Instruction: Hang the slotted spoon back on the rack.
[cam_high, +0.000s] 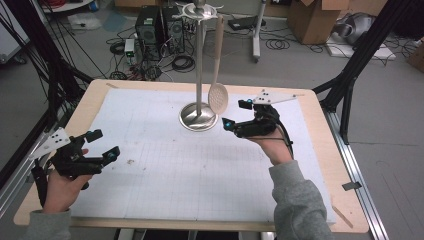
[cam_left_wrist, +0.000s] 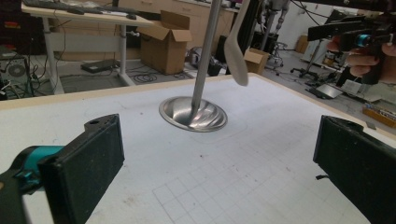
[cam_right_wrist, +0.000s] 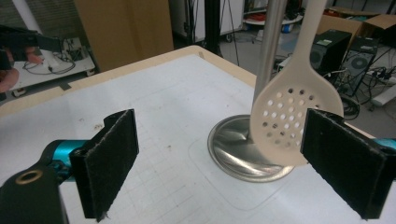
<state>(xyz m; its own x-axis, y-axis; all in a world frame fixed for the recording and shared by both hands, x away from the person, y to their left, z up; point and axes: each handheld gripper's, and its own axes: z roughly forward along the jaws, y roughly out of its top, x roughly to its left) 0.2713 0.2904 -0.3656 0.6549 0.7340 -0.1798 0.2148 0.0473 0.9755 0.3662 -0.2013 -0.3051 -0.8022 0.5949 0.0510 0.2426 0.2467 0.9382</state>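
Right gripper nearing the hanging slotted spoon

High view: the spoon hangs upright from the stand, handle up, bowl down, beside the wide-open right gripper; the left gripper waits open, well apart. Right gripper view: the bowl sits near the right jaw, so centre it between both jaws, then close gently and lift it off the hook
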